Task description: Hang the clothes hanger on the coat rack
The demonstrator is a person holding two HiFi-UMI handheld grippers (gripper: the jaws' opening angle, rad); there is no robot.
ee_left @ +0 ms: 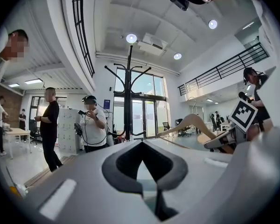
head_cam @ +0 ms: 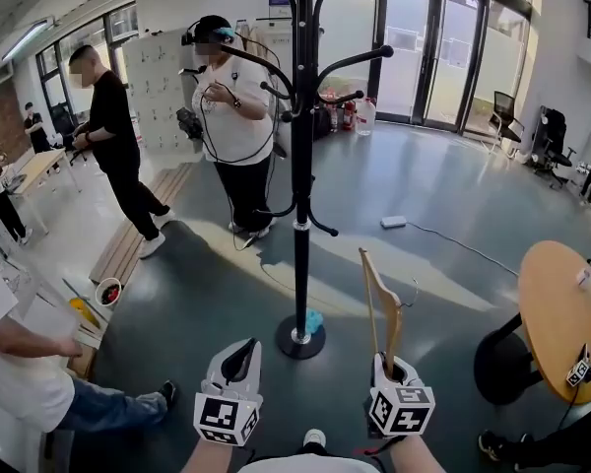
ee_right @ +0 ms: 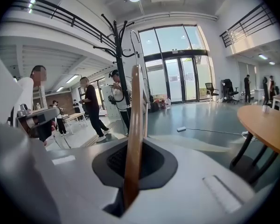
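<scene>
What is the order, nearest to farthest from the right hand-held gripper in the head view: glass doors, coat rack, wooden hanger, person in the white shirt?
1. Wooden hanger: held upright in the right hand-held gripper.
2. Coat rack: ahead, slightly left.
3. Person in the white shirt: behind the rack, further left.
4. Glass doors: at the far wall.

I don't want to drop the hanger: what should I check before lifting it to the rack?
1. Grip on hanger: ok, right gripper is shut on its wooden arm.
2. Left gripper out of the way: ok, shut, empty, off to the side.
3. Rack arms bare: ok.
4. Hanger at arm height: not ok, it sits far below them.
5. Wire hook turned toward the rack: cannot tell.
6. Path clear: ok, the nearest person stands behind the rack.
</scene>
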